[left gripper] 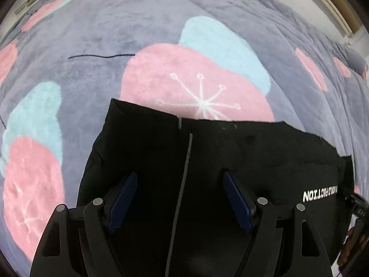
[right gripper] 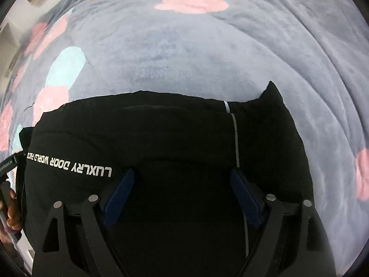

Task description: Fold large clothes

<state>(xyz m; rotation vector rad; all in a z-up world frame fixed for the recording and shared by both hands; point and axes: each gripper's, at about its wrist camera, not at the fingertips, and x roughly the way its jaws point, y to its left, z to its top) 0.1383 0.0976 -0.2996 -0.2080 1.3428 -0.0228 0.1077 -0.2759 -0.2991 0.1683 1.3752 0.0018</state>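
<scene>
A black garment [left gripper: 230, 157] with white lettering and a thin grey stripe lies folded on a grey blanket [left gripper: 96, 30]. My left gripper [left gripper: 180, 177] is open just above it, blue pads [left gripper: 124, 196] wide apart, holding nothing. In the right wrist view the same black garment [right gripper: 175, 138] fills the lower half, its lettering at left and a white stripe at right. My right gripper [right gripper: 182, 175] is open above it, blue pads [right gripper: 244, 196] apart and empty. The other gripper and a hand show at the left edge [right gripper: 9, 184].
The fleece blanket has pink [left gripper: 184, 80] and light blue [left gripper: 221, 46] patches and covers the whole bed. A thin dark thread [left gripper: 101, 56] lies on it beyond the garment. A wooden frame [left gripper: 332, 7] and wall show at the far right.
</scene>
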